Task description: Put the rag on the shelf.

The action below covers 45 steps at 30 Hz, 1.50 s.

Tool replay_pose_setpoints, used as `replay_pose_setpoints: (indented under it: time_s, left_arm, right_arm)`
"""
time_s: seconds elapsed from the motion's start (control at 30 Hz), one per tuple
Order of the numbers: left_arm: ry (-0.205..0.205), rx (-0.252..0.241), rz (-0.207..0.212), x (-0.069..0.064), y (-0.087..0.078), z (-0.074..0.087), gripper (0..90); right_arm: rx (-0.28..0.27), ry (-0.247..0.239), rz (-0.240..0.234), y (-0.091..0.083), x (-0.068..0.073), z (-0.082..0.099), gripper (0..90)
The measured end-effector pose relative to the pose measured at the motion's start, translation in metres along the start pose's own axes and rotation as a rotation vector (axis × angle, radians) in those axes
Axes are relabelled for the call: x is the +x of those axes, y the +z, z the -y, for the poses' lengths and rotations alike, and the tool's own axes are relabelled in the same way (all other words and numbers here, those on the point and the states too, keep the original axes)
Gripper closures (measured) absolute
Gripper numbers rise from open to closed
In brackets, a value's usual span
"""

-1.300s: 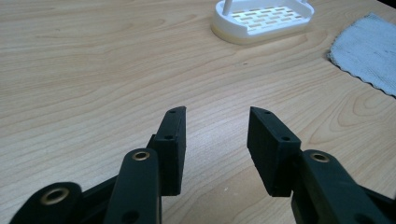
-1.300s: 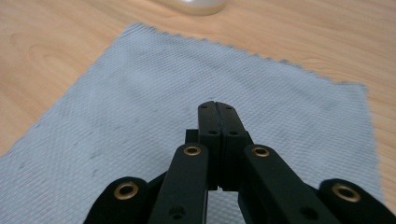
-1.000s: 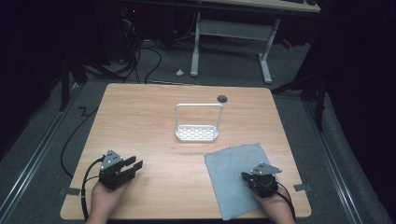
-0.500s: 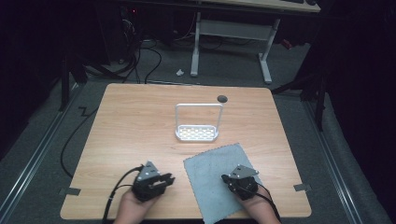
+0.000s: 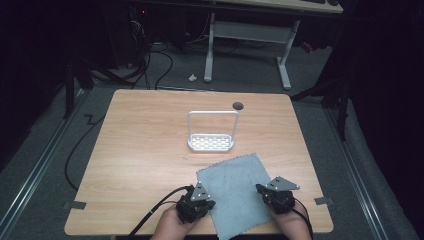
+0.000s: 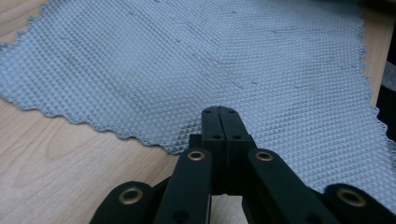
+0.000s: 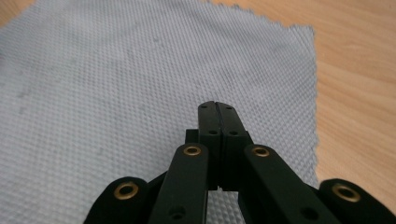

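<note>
Grey cloth (image 5: pixel 235 192) flat on table (image 5: pixel 150 150); L gripper (image 6: pixel 219 112) & R gripper (image 7: pixel 216 106) over its near edges, jaws pressed together, nothing visibly pinched.

The bench (image 5: pixel 150 150) is evenly lit from above while the room around it lies almost black. Both gripper views are soft, the cloth (image 6: pixel 210 60) blurring beyond the bench's near edge.
</note>
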State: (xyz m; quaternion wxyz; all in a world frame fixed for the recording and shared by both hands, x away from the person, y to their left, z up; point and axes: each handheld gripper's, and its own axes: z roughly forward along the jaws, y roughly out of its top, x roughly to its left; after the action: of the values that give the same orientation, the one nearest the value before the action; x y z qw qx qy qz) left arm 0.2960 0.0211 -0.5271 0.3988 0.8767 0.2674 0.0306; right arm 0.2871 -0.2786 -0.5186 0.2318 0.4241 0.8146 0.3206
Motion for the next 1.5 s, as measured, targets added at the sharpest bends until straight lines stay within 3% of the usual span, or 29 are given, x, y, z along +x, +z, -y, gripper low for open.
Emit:
replay_pose_setpoints:
  time_s: [0.17, 0.2, 0.33, 0.43, 0.5, 0.6, 0.73, 0.87, 1.07, 1.13, 1.2, 1.23, 1.37, 1.4, 1.43, 1.47, 1.5]
  left_arm:
    - [-0.024, 0.0, -0.025, 0.012, -0.01, 0.006, 89.9]
    - [-0.054, -0.003, -0.042, 0.022, -0.017, 0.011, 89.9]
    - [-0.111, 0.0, -0.082, 0.04, -0.036, 0.023, 89.9]
    - [-0.123, 0.01, -0.118, 0.046, -0.043, 0.027, 89.9]
    - [-0.126, -0.008, -0.135, 0.05, -0.045, 0.026, 89.8]
    - [-0.134, -0.068, -0.169, 0.062, -0.036, 0.01, 81.8]
    - [-0.117, -0.036, -0.191, 0.073, -0.019, 0.002, 81.8]
    - [-0.094, -0.017, -0.187, 0.069, -0.022, 0.004, 85.7]
    - [-0.088, -0.01, -0.153, 0.054, -0.037, 0.022, 85.6]
    - [-0.06, -0.014, -0.137, 0.047, -0.044, 0.031, 85.6]
    - [-0.069, -0.016, -0.128, 0.047, -0.046, 0.033, 85.1]
    - [-0.093, -0.023, -0.119, 0.05, -0.047, 0.033, 82.5]
    - [-0.198, -0.113, -0.206, 0.075, -0.05, 0.026, 75.4]
    - [-0.198, -0.113, -0.206, 0.075, -0.05, 0.026, 73.1]
    - [-0.223, -0.108, -0.232, 0.084, -0.046, 0.022, 71.1]
    - [-0.223, -0.108, -0.232, 0.084, -0.046, 0.022, 70.4]
    - [-0.217, -0.083, -0.262, 0.087, -0.04, 0.019, 69.3]
  right_arm:
    - [0.03, -0.007, -0.028, 0.005, 0.003, 0.002, 90.0]
    - [0.027, -0.015, -0.073, 0.005, 0.01, 0.001, 90.0]
    - [0.025, -0.06, -0.161, 0.007, 0.028, -0.003, 90.0]
    - [0.016, -0.077, -0.186, 0.009, 0.034, -0.007, 90.0]
    - [-0.015, -0.047, -0.137, 0.016, 0.025, -0.016, 90.0]
    - [-0.027, -0.007, -0.081, 0.028, 0.011, -0.025, 90.0]
    - [0.001, 0.01, -0.039, 0.041, 0.002, -0.028, 90.0]
    - [-0.004, 0.012, -0.063, 0.04, 0.003, -0.027, 90.0]
    - [0.002, -0.016, -0.112, 0.028, 0.018, -0.018, 90.0]
    - [0.004, -0.031, -0.15, 0.019, 0.027, -0.012, 90.0]
    - [0.007, -0.043, -0.153, 0.017, 0.029, -0.011, 90.0]
    - [-0.001, -0.049, -0.161, 0.016, 0.031, -0.011, 87.6]
    - [-0.048, -0.002, -0.144, 0.015, 0.022, -0.013, 84.8]
    - [-0.052, 0.003, -0.129, 0.015, 0.02, -0.012, 84.1]
    - [-0.054, 0.009, -0.115, 0.016, 0.018, -0.011, 83.6]
    - [-0.052, 0.012, -0.109, 0.016, 0.017, -0.01, 82.4]
    - [-0.053, 0.02, -0.099, 0.016, 0.015, -0.009, 81.7]
